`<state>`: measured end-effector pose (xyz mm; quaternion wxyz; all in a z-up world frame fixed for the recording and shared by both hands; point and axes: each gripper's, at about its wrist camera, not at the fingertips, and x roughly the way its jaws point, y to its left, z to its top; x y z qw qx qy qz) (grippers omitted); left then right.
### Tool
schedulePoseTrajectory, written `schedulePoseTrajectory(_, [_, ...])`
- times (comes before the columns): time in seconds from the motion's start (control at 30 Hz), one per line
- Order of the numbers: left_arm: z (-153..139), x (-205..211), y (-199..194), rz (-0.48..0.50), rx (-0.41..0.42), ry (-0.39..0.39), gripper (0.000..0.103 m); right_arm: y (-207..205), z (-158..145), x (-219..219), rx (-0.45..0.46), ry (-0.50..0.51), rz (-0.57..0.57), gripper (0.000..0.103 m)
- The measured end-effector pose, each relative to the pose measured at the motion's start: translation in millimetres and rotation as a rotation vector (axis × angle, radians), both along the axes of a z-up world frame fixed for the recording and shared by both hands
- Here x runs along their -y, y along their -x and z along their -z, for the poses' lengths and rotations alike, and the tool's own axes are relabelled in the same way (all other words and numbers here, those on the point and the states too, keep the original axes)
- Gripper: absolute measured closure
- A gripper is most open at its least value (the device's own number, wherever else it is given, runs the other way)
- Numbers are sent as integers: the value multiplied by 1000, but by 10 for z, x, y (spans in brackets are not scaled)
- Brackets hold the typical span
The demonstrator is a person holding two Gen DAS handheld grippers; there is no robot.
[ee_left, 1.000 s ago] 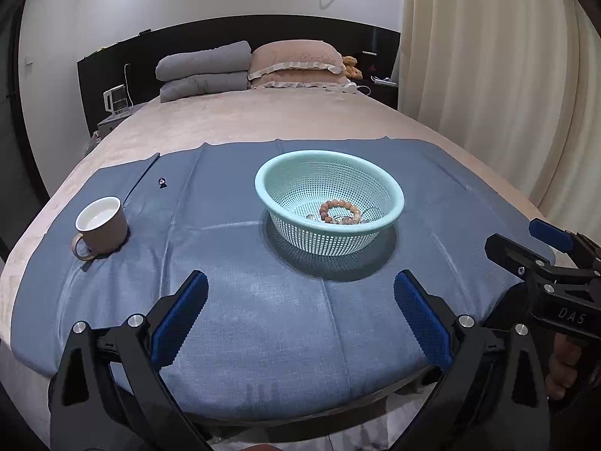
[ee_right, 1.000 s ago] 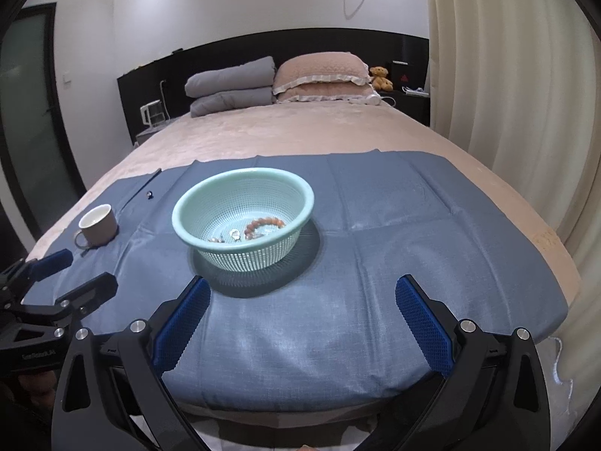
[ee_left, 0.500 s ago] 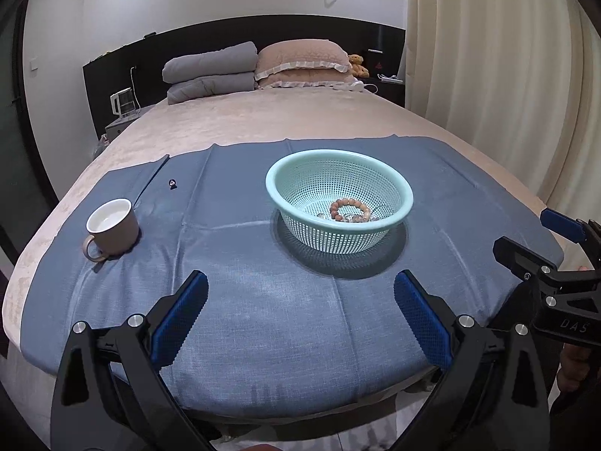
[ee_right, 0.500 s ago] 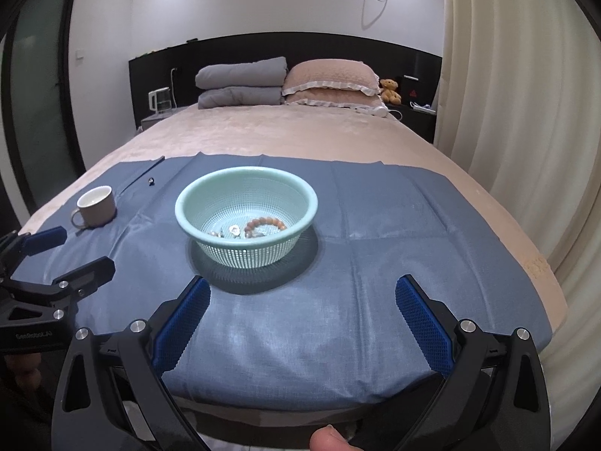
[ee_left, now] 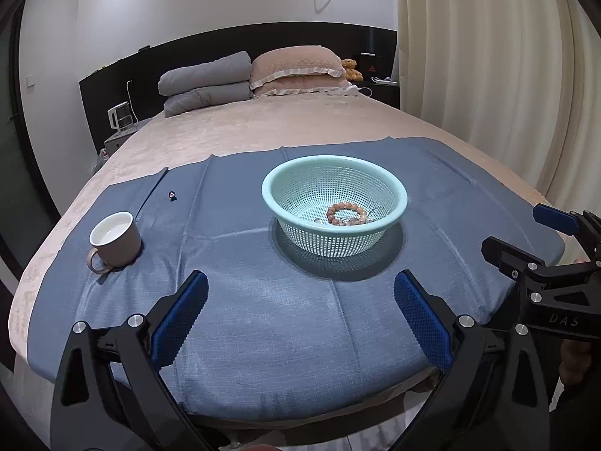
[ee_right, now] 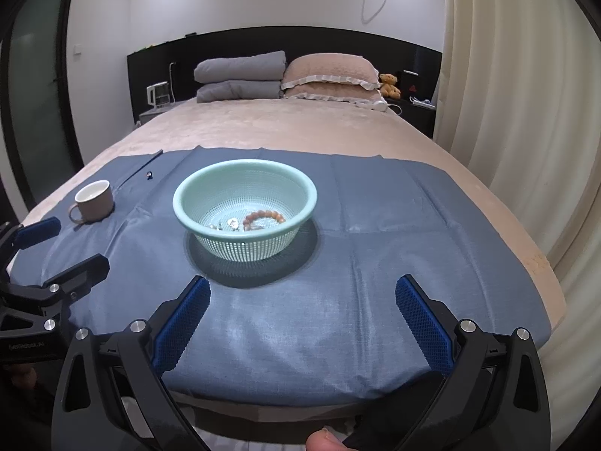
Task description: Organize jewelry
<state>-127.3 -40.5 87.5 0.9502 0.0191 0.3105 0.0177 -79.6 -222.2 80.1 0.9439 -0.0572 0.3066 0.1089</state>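
Note:
A mint green mesh basket (ee_left: 390, 188) (ee_right: 188, 210) stands on a blue cloth (ee_left: 263, 300) (ee_right: 375, 263) on the bed. In it lie a brown bead bracelet (ee_left: 345, 213) (ee_right: 264, 217) and some small silvery pieces (ee_right: 229, 223). A small dark ring-like item (ee_left: 172, 195) (ee_right: 149, 174) lies on the cloth at the far left. My left gripper (ee_left: 300, 315) is open and empty, held back above the cloth's near edge. My right gripper (ee_right: 302, 319) is open and empty, also near the front edge. Each gripper shows at the side of the other's view.
A beige mug (ee_left: 114, 238) (ee_right: 94, 201) stands on the cloth at the left. Folded grey blankets (ee_left: 206, 82) and a pink pillow (ee_left: 296, 69) lie at the headboard. A curtain (ee_left: 507, 75) hangs on the right. The bed's front edge is just below the grippers.
Both grippers have pulled back and risen from the bed, so the basket looks smaller and farther. Both stay open. Nothing on the cloth moved.

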Motion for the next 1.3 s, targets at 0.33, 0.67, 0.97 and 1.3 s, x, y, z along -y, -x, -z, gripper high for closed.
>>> schedulePoseTrajectory(0.33, [-3, 6, -2, -6, 1, -6, 6, -12, 41, -11, -10, 1, -6, 8])
schedulePoseTrajectory(0.67, [5, 15, -14, 4, -7, 1, 6, -18, 45, -10, -13, -2, -8, 8])
schedulePoseTrajectory(0.97, [23, -5, -10, 14, -2, 14, 6, -17, 50, -2, -17, -3, -8, 8])
schedulePoseTrajectory(1.3, [38, -15, -6, 19, -13, 23, 6, -12, 68, -28, -24, -3, -8, 8])
